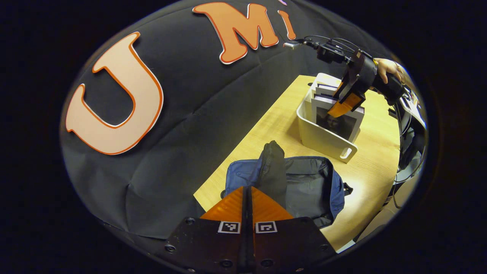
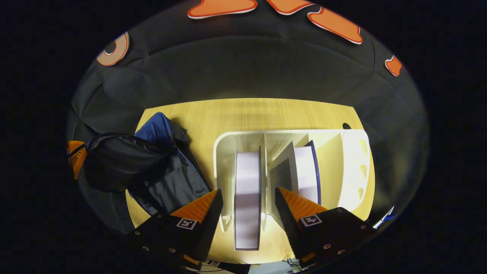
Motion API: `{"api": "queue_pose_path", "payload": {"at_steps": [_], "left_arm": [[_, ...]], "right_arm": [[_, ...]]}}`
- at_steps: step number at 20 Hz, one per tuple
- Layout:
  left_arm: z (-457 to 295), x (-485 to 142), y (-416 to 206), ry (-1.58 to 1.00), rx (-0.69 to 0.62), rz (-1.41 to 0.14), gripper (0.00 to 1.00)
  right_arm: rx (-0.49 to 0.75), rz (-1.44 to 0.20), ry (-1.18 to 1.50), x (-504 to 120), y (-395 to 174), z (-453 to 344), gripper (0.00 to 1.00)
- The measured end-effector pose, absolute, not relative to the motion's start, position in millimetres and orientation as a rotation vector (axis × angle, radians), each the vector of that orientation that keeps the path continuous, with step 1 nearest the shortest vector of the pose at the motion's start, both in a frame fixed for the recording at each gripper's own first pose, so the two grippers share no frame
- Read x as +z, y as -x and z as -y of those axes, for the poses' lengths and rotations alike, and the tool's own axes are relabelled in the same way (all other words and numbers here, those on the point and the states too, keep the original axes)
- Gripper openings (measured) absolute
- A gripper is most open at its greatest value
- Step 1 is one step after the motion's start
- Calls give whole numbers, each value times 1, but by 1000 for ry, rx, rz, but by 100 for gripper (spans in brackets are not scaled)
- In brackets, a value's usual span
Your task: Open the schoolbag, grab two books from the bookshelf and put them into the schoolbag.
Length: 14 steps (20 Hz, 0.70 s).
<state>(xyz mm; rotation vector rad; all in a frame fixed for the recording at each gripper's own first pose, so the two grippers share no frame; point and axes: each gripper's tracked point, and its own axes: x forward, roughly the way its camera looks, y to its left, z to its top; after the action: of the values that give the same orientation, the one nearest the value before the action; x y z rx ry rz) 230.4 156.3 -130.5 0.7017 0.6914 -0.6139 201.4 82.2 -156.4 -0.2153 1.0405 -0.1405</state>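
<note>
In the left gripper view my left gripper (image 1: 247, 190) sits closest, its jaws pressed together with no gap, clenched on a black flap (image 1: 272, 167) of the bag (image 1: 304, 186), which stands up from between the tips. The bag lies open at the near left corner of the table (image 1: 266, 129), its grey lining showing. Past it on the table stands the white shelf (image 1: 323, 137), with books upright in its slots; the front one shows a dark cover (image 1: 340, 123). Over the shelf I see my right gripper (image 1: 344, 104) coming down from above, held by a hand (image 1: 388, 68) at the far right. In the right gripper view the right gripper (image 2: 247, 205) has its jaws spread wide, released, one finger (image 2: 201, 209) on each side of a white-edged book (image 2: 247, 198) that stands upright in the left slot of the shelf (image 2: 355, 167); neither finger touches it as far as I can tell. A second book (image 2: 306, 171) leans in the next slot to the right. Left of the shelf the bag (image 2: 167, 179) lies by the table's left edge, its dark flap (image 2: 118, 160) lifted, with the left gripper (image 2: 76, 156) just showing behind it. Bare table (image 2: 247, 114) runs beyond the shelf to the far edge.
</note>
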Motion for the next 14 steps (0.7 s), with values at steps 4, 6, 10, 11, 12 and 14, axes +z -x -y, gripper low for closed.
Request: {"api": "queue_pose_path", "payload": {"at_steps": [4,6,10,11,12,14], "left_arm": [[-155,-132,-229,-698,-624,-695,0],[-155,-134,-228,-699,-627,-699,1],[-153,-137,-225,-699,-636,-707,9],[-152,-137,-224,-697,-638,-707,1],[-153,-138,-223,-695,-641,-708,1],[-154,-137,-221,-692,-642,-706,9]], "right_arm": [[-161,-1080,183,-168,-200,-85,49],[-160,-1066,167,-164,-203,-83,37],[-180,-1035,171,-156,-200,-84,31],[-182,-1012,175,-147,-199,-83,31],[-180,-988,168,-136,-196,-84,31],[-164,-942,128,-112,-184,-88,30]]}}
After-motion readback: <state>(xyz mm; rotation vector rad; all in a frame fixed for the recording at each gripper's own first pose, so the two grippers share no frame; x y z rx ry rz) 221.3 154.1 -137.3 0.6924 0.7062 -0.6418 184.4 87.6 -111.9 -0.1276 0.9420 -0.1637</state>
